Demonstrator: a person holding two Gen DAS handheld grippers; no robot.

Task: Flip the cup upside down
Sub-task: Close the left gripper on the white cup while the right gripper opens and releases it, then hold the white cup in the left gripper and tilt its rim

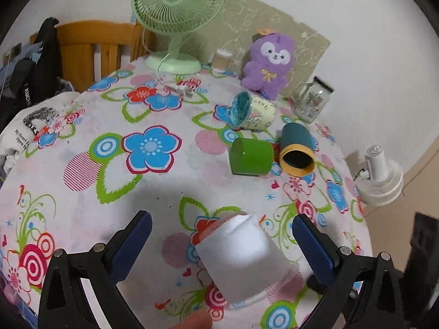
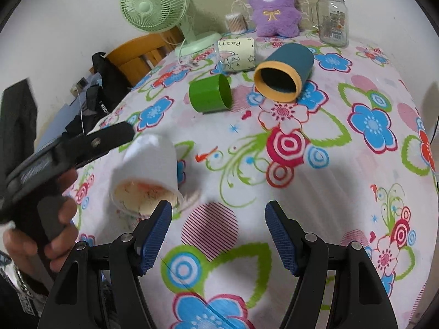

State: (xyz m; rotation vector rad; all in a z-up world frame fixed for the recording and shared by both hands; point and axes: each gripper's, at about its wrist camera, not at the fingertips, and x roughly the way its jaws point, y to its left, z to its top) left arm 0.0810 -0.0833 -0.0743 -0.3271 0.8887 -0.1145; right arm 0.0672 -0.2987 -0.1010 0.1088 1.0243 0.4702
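The left tool (image 1: 221, 242), black-framed with blue ribbed pads, has its two fingers spread wide apart, gripping nothing. In the right wrist view a bare hand (image 2: 41, 233) wraps the black handle behind it, fingers curled round the grip. The right tool (image 2: 218, 229), of the same build, also stands with fingers parted and nothing between them.
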